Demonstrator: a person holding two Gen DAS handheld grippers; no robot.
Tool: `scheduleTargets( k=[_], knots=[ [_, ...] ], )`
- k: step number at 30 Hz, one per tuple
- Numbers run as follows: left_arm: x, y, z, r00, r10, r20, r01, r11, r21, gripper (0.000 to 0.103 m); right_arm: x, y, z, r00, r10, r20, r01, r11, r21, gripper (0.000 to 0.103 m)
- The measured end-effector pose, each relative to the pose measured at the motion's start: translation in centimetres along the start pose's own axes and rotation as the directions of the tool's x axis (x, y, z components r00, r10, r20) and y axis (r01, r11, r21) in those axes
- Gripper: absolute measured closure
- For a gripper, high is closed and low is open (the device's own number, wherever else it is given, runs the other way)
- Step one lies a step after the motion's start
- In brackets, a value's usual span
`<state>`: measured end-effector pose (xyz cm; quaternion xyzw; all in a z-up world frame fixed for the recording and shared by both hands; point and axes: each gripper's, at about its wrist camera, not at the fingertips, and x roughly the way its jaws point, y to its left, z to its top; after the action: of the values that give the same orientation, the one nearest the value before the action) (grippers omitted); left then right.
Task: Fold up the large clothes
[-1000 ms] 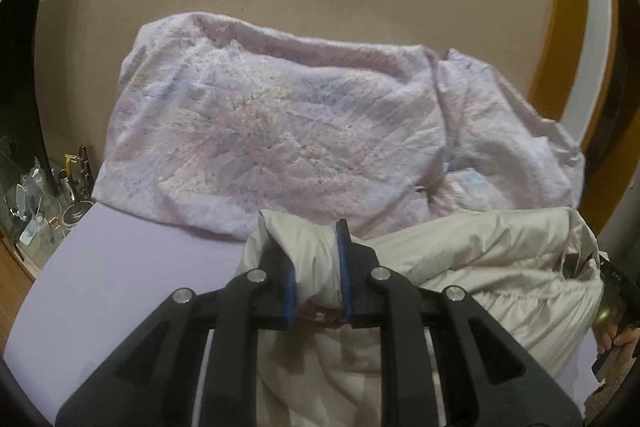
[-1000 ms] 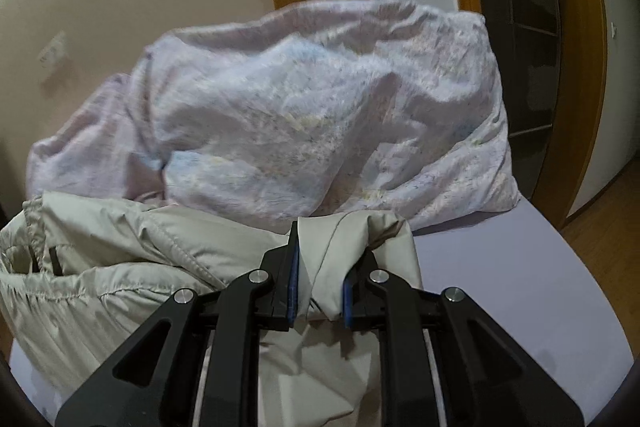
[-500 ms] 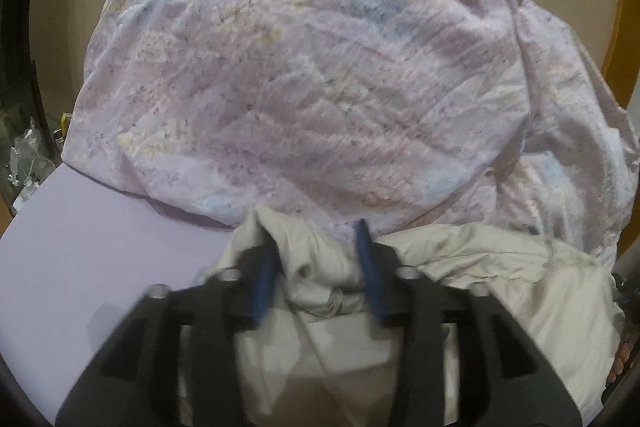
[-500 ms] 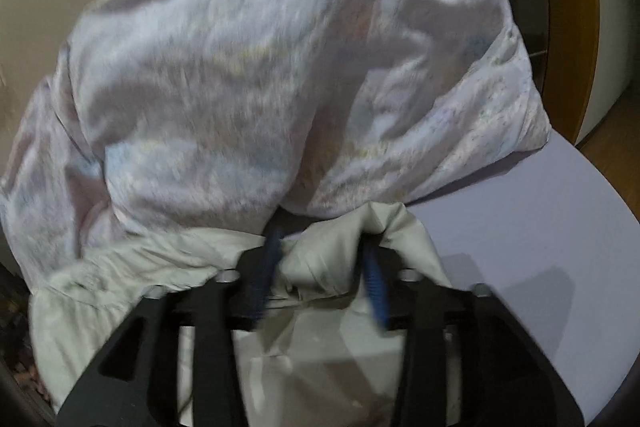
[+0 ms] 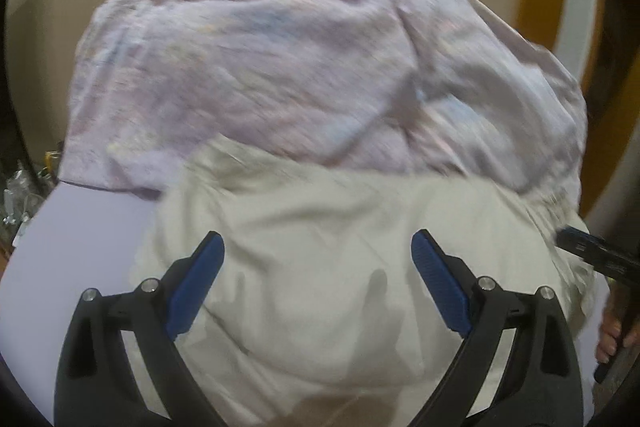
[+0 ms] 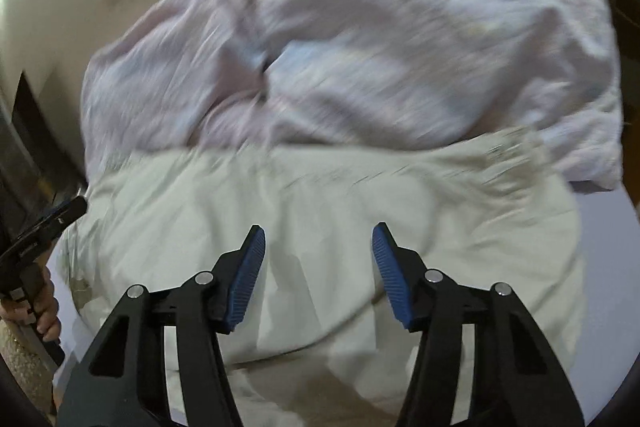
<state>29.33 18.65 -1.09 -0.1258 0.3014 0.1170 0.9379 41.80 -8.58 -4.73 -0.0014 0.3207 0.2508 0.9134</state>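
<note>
Now both claws, left claw and right claw, have released the jacket.

Left wrist view: sits just behind the left gripper, looks forward and down, very close to the beige jacket.
Right wrist view: sits just behind the right gripper, same close look.
Both see: the jacket low in the frame, the purple blanket above it.

Beige jacket; seemingly mottled-lilac quilt.
</note>
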Motion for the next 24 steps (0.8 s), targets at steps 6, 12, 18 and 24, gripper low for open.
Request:
scheduleTargets(
  k=[6, 12, 18, 24],
  knots=[
    [1.6, -2.9, -0.6, 1.000, 0.025, -0.006, -0.024, 0.997, 0.070, 0.009, 4.8, 2.7, -0.4, 0.990, -0.127, -0.067, 0.122, 0.989, -0.084, 0.093],
    [2.6, -3.1, 0.1, 0.999, 0.042, -0.006, -0.041, 0.998, 0.047, 0.009, 8.0, 2.7, 1.9, 0.970, -0.244, -0.011, 0.243, 0.968, -0.054, 0.100],
    [3.5, -3.2, 0.5, 0.998, 0.069, -0.012, -0.068, 0.996, 0.048, 0.009, 11.7, 0.3, 3.5, 0.963, -0.253, -0.092, 0.256, 0.966, 0.024, 0.100],
    [3.9, -2.7, 0.6, 0.997, 0.069, -0.026, -0.068, 0.997, 0.035, 0.009, 7.2, -1.8, 2.3, 0.990, -0.132, -0.050, 0.135, 0.988, 0.071, 0.057]
  ],
)
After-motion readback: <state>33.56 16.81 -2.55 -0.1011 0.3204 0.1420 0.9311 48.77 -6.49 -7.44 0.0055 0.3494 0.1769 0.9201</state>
